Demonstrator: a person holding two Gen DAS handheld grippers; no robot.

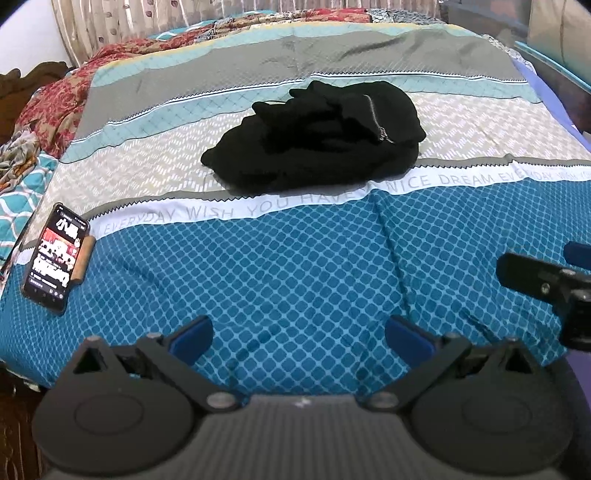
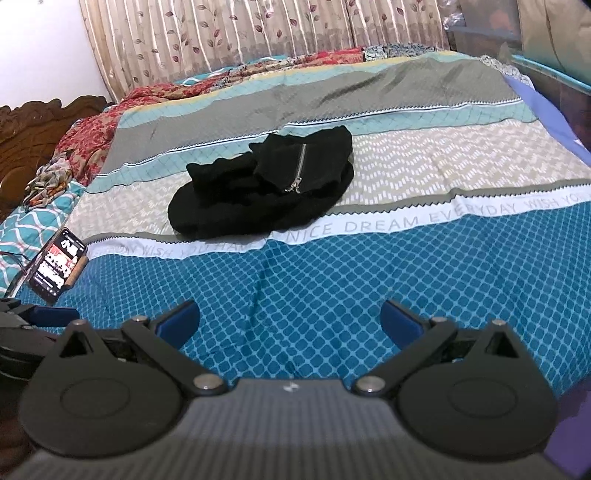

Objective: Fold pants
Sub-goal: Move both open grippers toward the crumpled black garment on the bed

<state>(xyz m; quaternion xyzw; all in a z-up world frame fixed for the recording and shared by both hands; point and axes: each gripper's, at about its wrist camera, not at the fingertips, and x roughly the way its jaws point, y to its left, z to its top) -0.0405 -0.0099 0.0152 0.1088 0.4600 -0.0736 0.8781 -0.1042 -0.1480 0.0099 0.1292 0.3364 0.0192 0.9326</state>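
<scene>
Black pants (image 1: 314, 144) lie in a crumpled heap on the bed, with a silver zipper (image 1: 375, 118) showing on top. In the right wrist view the same pants (image 2: 262, 192) sit left of centre, far ahead of the fingers. My left gripper (image 1: 297, 338) hovers open over the blue patterned part of the bedspread, well short of the heap, with nothing between its fingers. My right gripper (image 2: 290, 321) is open too and holds nothing. The right gripper's tip (image 1: 546, 277) shows at the right edge of the left wrist view.
A lit phone (image 1: 55, 258) lies on the bedspread (image 1: 295, 266) at the near left. Crumpled patterned cloths (image 1: 48, 107) pile along the left side. A carved wooden headboard (image 2: 33, 125) and a curtain (image 2: 258, 33) stand behind the bed. The bed's right edge (image 1: 554, 103) drops off.
</scene>
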